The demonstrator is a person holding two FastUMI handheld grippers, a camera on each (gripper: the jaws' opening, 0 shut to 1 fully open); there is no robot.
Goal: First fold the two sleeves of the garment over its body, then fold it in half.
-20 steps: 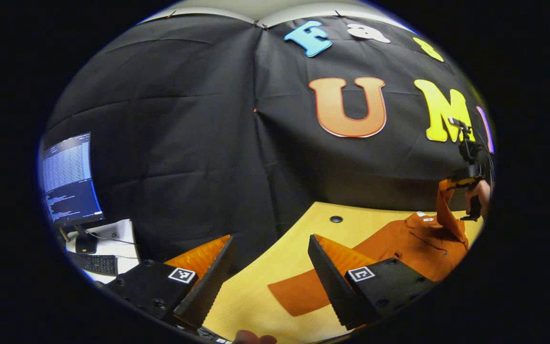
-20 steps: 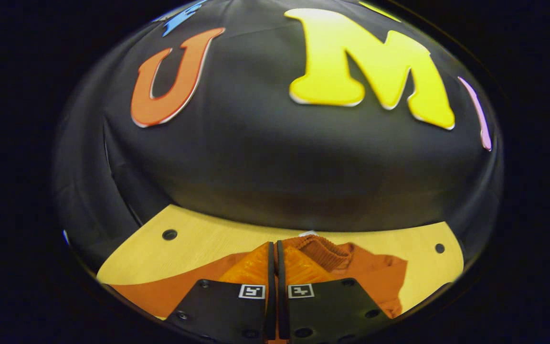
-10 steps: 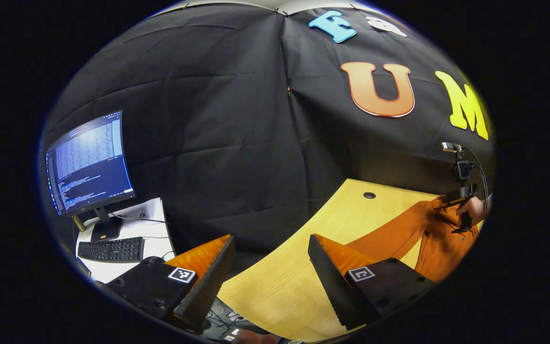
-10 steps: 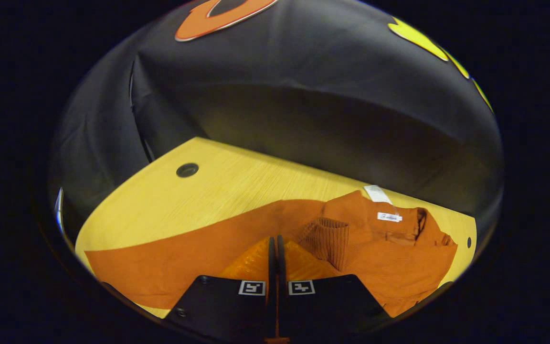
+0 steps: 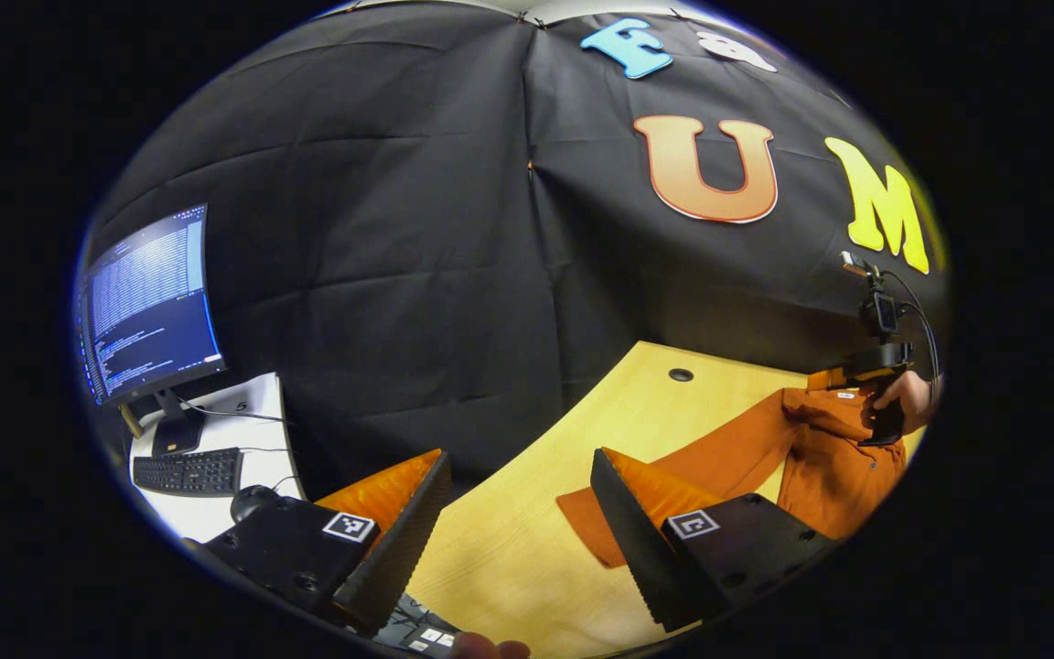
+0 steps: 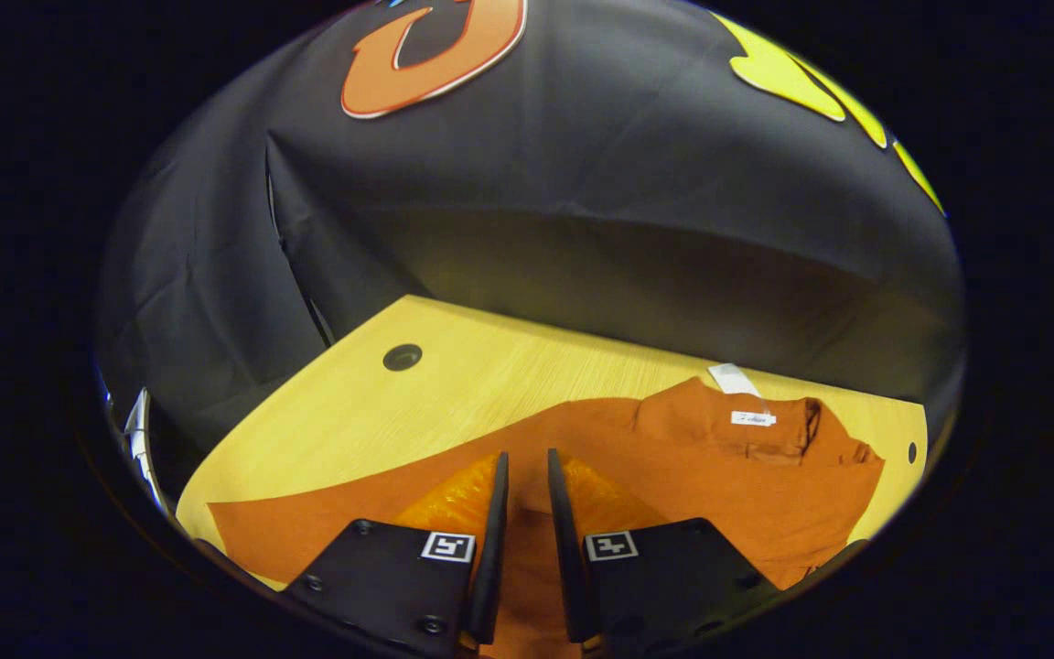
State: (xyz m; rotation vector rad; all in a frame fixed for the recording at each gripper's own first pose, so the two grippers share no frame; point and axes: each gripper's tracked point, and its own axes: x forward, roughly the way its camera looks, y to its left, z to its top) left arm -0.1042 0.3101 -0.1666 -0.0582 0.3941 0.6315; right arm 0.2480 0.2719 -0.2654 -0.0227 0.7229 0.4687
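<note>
Left gripper view: the left gripper (image 5: 518, 513) hangs with its fingers spread wide, gripping nothing, above the near edge of the wooden table (image 5: 582, 448). The orange garment (image 5: 820, 458) lies on the table off to the right, one long sleeve (image 5: 673, 476) stretched flat toward us. Farther off, a hand (image 5: 902, 394) holds the right gripper (image 5: 875, 384) over the garment.

Right gripper view: the right gripper (image 6: 527, 540) has its fingers slightly parted, nothing pinched, just above the garment (image 6: 692, 467). Its collar sits bunched, with white labels (image 6: 751, 418) showing.
</note>
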